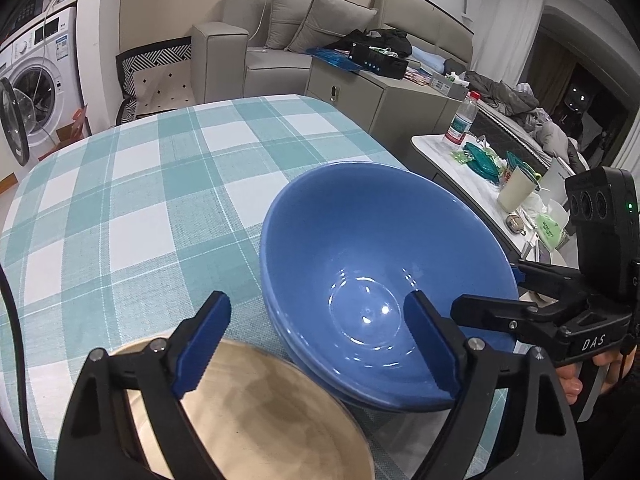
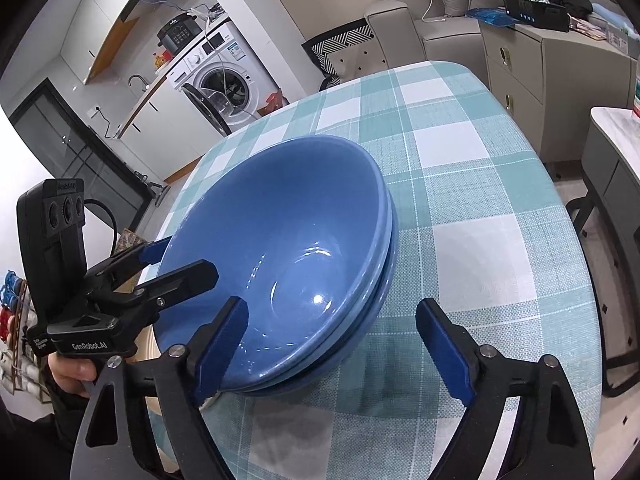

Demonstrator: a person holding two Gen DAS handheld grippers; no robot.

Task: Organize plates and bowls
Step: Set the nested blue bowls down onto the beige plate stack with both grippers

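Note:
A stack of blue bowls (image 1: 372, 280) stands on the checked tablecloth (image 1: 140, 200); it also shows in the right wrist view (image 2: 288, 256). A beige plate (image 1: 256, 412) lies at the near edge, just left of the bowls. My left gripper (image 1: 320, 348) is open, its left finger over the plate and its right finger over the bowls' near rim. My right gripper (image 2: 340, 352) is open, its left finger at the bowls' near rim and its right finger over the cloth. Each gripper appears in the other's view, fingers straddling the bowls' rim.
A side table (image 1: 436, 148) with a bottle (image 1: 462, 120), a cup and clutter stands to the right. A grey cabinet (image 2: 520, 64) and a sofa (image 1: 280, 40) lie beyond the table. A washing machine (image 2: 224, 80) with its door open stands at the far left.

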